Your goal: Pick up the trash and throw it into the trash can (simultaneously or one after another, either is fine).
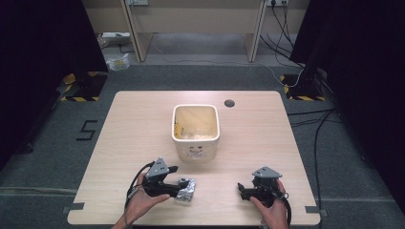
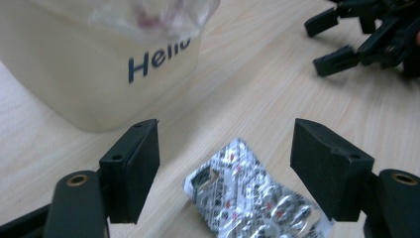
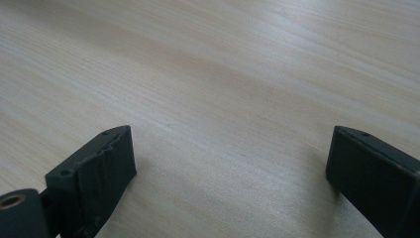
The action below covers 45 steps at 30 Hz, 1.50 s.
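Note:
A crinkled silver foil packet [image 1: 186,189] lies on the wooden table [image 1: 143,119] near its front edge. In the left gripper view the foil packet [image 2: 247,198] lies flat between the two spread jaws of my left gripper [image 2: 225,166], untouched by either. Seen from above, my left gripper [image 1: 179,183] stands open at the packet's left side. My right gripper [image 1: 241,190] rests at the front right, open, and in its own view my right gripper [image 3: 230,171] has bare wood between its jaws. A cream bin [image 1: 196,145] with "Hello" printed on it stands mid-table.
The cream bin [image 2: 74,74] stands just beyond the left gripper, with clear plastic [image 2: 163,15] over its rim. A round cable hole [image 1: 229,103] is in the table's far edge. Cables [image 1: 305,114] lie on the floor at right.

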Tool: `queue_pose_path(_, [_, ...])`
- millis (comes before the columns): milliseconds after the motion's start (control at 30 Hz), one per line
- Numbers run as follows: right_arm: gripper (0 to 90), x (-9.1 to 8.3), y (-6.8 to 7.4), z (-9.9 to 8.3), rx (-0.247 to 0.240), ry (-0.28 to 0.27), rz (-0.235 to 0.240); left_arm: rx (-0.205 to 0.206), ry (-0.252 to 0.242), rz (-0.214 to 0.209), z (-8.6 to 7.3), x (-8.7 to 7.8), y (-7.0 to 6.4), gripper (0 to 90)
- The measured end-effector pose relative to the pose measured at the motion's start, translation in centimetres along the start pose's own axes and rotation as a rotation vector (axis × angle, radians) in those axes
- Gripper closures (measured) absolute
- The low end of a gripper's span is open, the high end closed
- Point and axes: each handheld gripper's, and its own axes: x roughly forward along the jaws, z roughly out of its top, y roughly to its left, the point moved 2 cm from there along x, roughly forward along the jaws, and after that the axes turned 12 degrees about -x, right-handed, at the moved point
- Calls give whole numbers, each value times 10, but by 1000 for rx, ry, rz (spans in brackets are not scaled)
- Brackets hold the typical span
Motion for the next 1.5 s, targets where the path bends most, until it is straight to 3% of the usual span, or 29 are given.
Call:
queue_pose_path(233, [53,0,0,0,-1,0,-1,-27,21,34,-9,9,18,283])
queue_pose_path(533, [53,0,0,0,1,0,0,-43,52,21,-17,17,21,284])
queue_pose_path(967, [53,0,0,0,0,0,0,10,72,26,-23,22,9,287])
queue_pose_path(1033, [53,0,0,0,1,-1,0,30,77,43,-24,23,7,305])
queue_pose_path(1167, [53,0,0,0,0,0,0,41,73,34,-24,22,6,377])
queue_pose_path(1233, [53,0,0,0,0,0,0,35,76,33,-23,22,8,421])
queue_pose_path(1500, [53,0,0,0,1,-1,0,-9,67,62,-19,19,25,417])
